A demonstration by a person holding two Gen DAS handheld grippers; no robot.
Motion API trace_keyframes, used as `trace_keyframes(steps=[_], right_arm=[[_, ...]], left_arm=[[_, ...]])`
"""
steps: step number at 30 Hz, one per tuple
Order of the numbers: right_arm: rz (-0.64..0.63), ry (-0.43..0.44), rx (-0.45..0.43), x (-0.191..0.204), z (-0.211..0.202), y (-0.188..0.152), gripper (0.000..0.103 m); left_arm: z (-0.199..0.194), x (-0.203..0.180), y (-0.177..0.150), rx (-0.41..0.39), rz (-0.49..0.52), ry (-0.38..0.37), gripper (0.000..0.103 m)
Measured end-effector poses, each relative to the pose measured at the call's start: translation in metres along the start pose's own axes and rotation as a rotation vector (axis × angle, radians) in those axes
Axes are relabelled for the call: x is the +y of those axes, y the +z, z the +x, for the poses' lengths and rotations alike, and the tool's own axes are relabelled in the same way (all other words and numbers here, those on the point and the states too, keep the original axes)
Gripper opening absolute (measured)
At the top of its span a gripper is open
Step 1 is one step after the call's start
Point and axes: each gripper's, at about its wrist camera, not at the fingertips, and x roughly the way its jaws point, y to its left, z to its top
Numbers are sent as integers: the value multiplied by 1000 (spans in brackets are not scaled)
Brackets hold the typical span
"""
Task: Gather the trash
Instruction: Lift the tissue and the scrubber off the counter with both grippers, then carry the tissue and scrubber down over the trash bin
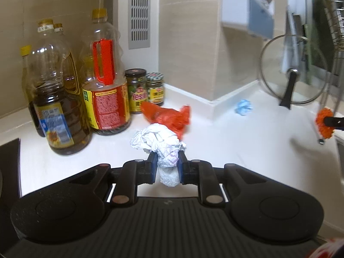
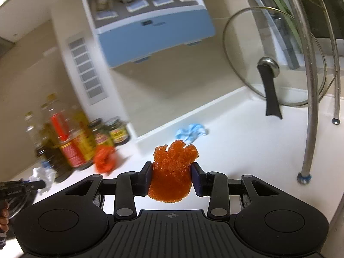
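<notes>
My left gripper [image 1: 167, 161] is shut on a crumpled white paper wad [image 1: 159, 139], lifted off the white counter [image 1: 247, 142]. Behind it a crumpled orange-red plastic bag [image 1: 169, 116] lies on the counter. A small crumpled blue paper [image 1: 244, 107] rests near the wall corner. My right gripper [image 2: 172, 172] is shut on an orange mesh scrubber ball [image 2: 172, 172], also seen at the right edge of the left wrist view as the orange ball [image 1: 323, 122]. In the right wrist view the blue paper [image 2: 191, 132] lies just beyond it, and the orange-red bag [image 2: 105, 158] lies at the left.
Several oil and sauce bottles [image 1: 103, 81] and two jars [image 1: 146, 90] stand at the back left. A glass pot lid [image 1: 292, 73] leans against the wall beside a metal rack [image 2: 309, 99]. A blue-white spice box [image 2: 150, 23] hangs on the wall. A black cooktop edge [image 1: 9, 167] lies left.
</notes>
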Motion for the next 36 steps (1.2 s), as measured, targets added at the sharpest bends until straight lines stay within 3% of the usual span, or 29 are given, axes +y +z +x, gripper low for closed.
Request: trace_keyframes(steps=[9,20,29,36], right_arm=[[-29,115,43,24,-62,-33,39],[-4,204,103,42,-106,-74,39],[-70,239,217,78,-104,-124,39],[-103,170,333,99,-78,-173,39]], left_arm=[[-79,-45,-39,-15,-16,-31,17],[-132,-82,-81,20,-45,-60,17],[-133,-92,-124,117,-73,-116,18],[-96,-88,-157,236,-69,-157,17]])
